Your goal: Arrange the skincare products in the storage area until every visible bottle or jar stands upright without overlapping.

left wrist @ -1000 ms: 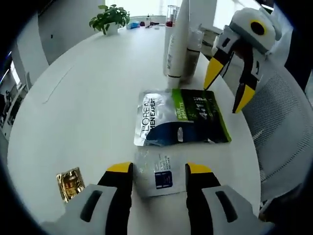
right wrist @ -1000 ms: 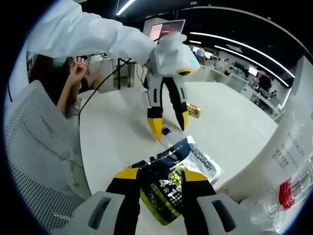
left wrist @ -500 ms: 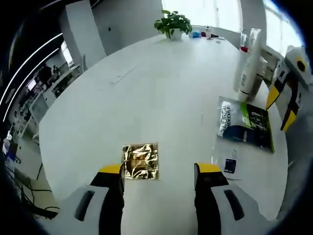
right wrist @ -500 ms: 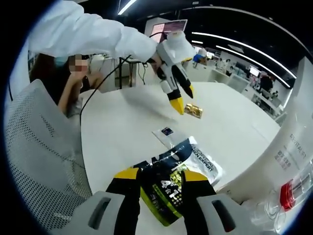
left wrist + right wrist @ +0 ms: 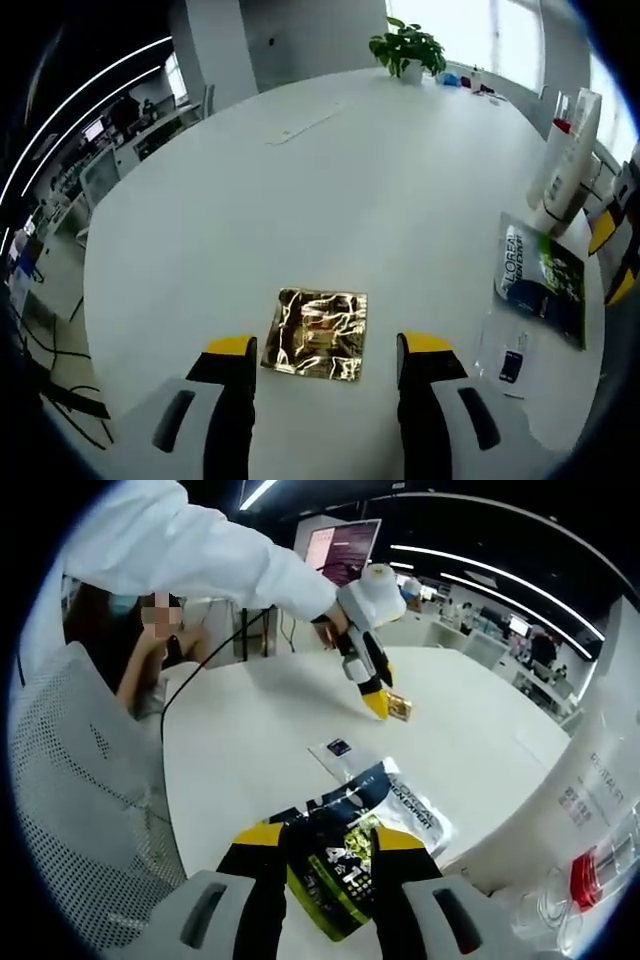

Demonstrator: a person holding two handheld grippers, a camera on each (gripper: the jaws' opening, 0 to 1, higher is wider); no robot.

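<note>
My left gripper (image 5: 328, 345) is open low over the white table (image 5: 300, 180), with a gold foil sachet (image 5: 318, 334) lying flat between its yellow fingertips. In the right gripper view the left gripper (image 5: 378, 702) points down at that gold sachet (image 5: 401, 708). My right gripper (image 5: 331, 836) is open, and the green and black end of a L'Oreal pouch (image 5: 345, 865) lies between its jaws. The same pouch (image 5: 540, 280) lies flat by a small clear sachet (image 5: 505, 360). White bottles (image 5: 565, 170) stand upright behind the pouch.
A potted plant (image 5: 405, 45) stands at the far end of the table. A white mesh chair (image 5: 70, 780) is beside the table edge, and a person sits behind it. A tall white bottle (image 5: 600, 780) and a clear red-capped bottle (image 5: 590, 875) stand close on the right.
My left gripper has moved from over the small clear sachet across to the gold foil sachet, which now lies between its jaws. The right gripper and the pouch have stayed put.
</note>
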